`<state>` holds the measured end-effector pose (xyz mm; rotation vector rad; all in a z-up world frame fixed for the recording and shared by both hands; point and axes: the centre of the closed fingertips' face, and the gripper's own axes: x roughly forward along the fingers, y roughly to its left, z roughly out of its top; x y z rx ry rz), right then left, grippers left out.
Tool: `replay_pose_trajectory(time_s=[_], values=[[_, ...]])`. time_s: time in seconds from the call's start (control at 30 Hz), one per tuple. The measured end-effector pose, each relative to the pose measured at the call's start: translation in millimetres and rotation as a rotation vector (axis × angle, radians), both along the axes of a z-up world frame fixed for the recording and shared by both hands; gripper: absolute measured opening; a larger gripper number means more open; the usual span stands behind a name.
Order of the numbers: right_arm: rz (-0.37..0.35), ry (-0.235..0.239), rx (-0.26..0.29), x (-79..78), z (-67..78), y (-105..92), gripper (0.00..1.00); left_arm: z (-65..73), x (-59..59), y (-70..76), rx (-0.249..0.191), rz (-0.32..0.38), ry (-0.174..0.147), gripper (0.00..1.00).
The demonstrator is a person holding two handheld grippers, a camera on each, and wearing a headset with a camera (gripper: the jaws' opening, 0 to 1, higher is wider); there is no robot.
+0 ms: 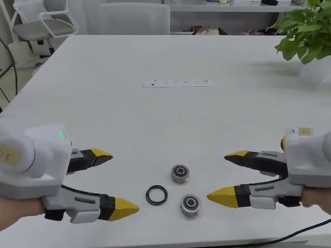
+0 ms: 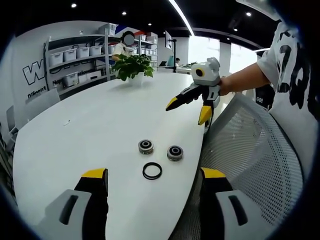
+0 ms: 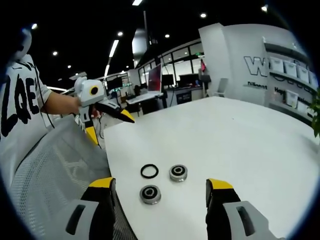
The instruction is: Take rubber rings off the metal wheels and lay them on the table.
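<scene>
Two small metal wheels lie near the table's front edge, one farther [image 1: 180, 173] [image 2: 146, 146] [image 3: 178, 172] and one nearer [image 1: 190, 204] [image 2: 175, 152] [image 3: 150, 194]. A loose black rubber ring [image 1: 156, 195] [image 2: 152, 170] [image 3: 149, 171] lies flat just left of them. My left gripper [image 1: 123, 182] [image 2: 154, 176] [image 3: 114, 129] hovers open to the left of the ring, with nothing between its yellow tips. My right gripper [image 1: 217, 175] [image 3: 161, 184] [image 2: 186, 114] hovers open to the right of the wheels, also holding nothing. I cannot tell whether the wheels still carry rings.
The white table [image 1: 170, 124] has a flush socket strip [image 1: 176, 82] at its middle. A potted plant [image 1: 305, 36] stands at the far right. A chair [image 1: 134, 18] sits behind the table. A mesh chair back [image 2: 250, 150] is close to the front edge.
</scene>
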<state>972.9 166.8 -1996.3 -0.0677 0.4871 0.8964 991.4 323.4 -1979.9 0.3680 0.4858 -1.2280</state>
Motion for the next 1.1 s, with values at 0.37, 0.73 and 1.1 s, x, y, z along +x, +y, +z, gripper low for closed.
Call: replay_pose_trajectory(time_s=[0.37, 0.73, 1.1], values=[[-0.005, 0.0, -0.031, -9.1, -8.5, -6.1, 0.77, -2.7, -2.8, 3.5, -0.002, 0.017, -0.009, 0.74], [0.011, 0.003, -0.056, -16.4, -12.9, -3.6, 0.79, -3.7, -3.7, 6.7, -0.002, 0.036, -0.01, 0.75], [-0.005, 0.011, -0.044, -19.5, -14.3, -8.6, 0.8, -6.3, -5.1, 7.3, 0.006, 0.043, -0.009, 0.75]])
